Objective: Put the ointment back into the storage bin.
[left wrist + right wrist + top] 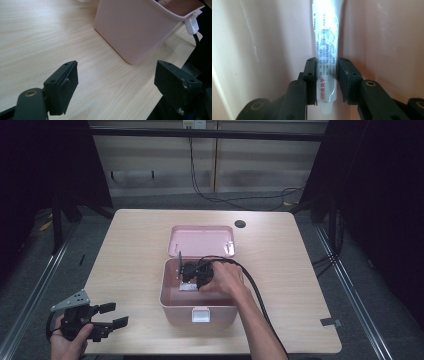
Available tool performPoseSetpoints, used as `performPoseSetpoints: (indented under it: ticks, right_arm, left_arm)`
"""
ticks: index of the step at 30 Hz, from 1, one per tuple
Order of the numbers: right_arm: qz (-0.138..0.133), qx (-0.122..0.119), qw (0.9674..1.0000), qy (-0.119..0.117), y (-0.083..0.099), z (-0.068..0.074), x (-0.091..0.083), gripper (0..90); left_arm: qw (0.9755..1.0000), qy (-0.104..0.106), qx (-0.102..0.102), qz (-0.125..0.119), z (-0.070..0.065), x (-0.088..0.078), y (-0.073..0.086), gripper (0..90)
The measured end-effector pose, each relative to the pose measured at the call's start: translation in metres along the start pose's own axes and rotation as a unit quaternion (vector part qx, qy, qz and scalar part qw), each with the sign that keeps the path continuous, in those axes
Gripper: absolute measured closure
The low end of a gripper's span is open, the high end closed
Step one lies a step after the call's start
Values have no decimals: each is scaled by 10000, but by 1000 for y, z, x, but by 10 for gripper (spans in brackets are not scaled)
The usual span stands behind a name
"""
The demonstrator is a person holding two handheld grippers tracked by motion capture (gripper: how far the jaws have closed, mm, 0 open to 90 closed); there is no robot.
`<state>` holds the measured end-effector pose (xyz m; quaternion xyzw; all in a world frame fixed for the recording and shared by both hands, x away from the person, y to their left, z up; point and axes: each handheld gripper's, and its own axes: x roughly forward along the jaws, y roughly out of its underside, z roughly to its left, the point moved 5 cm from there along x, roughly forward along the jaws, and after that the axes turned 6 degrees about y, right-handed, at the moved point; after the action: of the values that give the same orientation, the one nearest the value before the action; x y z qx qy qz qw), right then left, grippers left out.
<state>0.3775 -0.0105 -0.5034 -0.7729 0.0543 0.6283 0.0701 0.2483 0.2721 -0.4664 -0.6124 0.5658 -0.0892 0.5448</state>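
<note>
A pink plastic box (176, 312) stands open in the middle of the table, its lid (200, 240) folded back behind it. My right gripper (189, 274) reaches down inside the box, with the hand above it. In the right gripper view its jaws (326, 75) are shut on a white printed tube (327, 32), gripped near its cap end. The tube lies along the pink box floor (274, 37). My left gripper (114, 314) is held at the table's near left corner, open with nothing between its fingers (117, 75). It faces the box's outer wall (135, 27).
A white latch (201, 314) sits on the box's front wall, also seen as the latch (192, 25) in the left gripper view. A black cable (255, 290) trails from the right gripper over the box rim. A dark round hole (240, 224) lies at the table's far side.
</note>
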Motion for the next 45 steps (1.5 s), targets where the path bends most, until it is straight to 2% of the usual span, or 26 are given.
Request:
performPoseSetpoints:
  ticks: [9, 15, 16, 23, 24, 26, 28, 30, 31, 37, 39, 40, 41, 44, 45]
  right_arm:
    - [-99, -13, 9999, -29, 2, 2, -7, 683]
    - [-309, -33, 9995, -56, 4, 3, -17, 653]
    - [-491, 71, 9987, -131, 6, 3, -21, 647]
    - [-790, 171, 9962, -327, 8, 4, -31, 604]
    - [-797, 269, 9958, -371, 8, 5, -34, 592]
    - [-962, 339, 9939, -416, 9, 5, -39, 578]
    - [-987, 354, 9935, -438, 10, 4, -41, 574]
    - [-1155, 387, 9913, -493, 12, 4, -45, 560]
    - [-1155, 387, 9913, -493, 12, 4, -45, 560]
    - [-1478, 601, 9853, -616, 17, 4, -57, 538]
    - [-1576, 755, 9824, -658, 20, 4, -62, 533]
    - [-1735, 818, 9794, -638, 23, 4, -65, 534]
    - [-1735, 818, 9794, -638, 23, 4, -65, 534]
    - [-1853, 957, 9757, -672, 27, 5, -70, 535]
    - [-1917, 929, 9748, -666, 29, 4, -71, 535]
  left_arm:
    - [10000, 2, 2, 2, 0, 0, 0, 192]
    - [10000, -2, 4, 4, 0, 0, 0, 192]
    - [10000, -3, -4, 1, 0, 0, 0, 192]
    - [10000, 2, 3, 9, 0, 0, 0, 192]
    - [10000, -1, -1, 9, 0, 0, 0, 192]
    - [10000, -1, -1, 9, 0, 0, 0, 192]
    - [10000, 5, -2, 14, 0, 0, 0, 192]
    - [10000, 6, -2, 12, 0, 1, 0, 192]
    - [10000, 6, -2, 12, 0, 1, 0, 192]
    - [10000, -5, 0, 20, 0, 1, 1, 192]
    - [10000, -5, -1, 21, 0, 1, 1, 192]
    - [10000, 5, -2, 21, 0, 1, 1, 192]
    - [10000, 5, -2, 21, 0, 1, 1, 192]
    - [10000, 2, -3, 21, 0, 1, 1, 192]
    - [10000, 2, -4, 22, 0, 1, 1, 192]
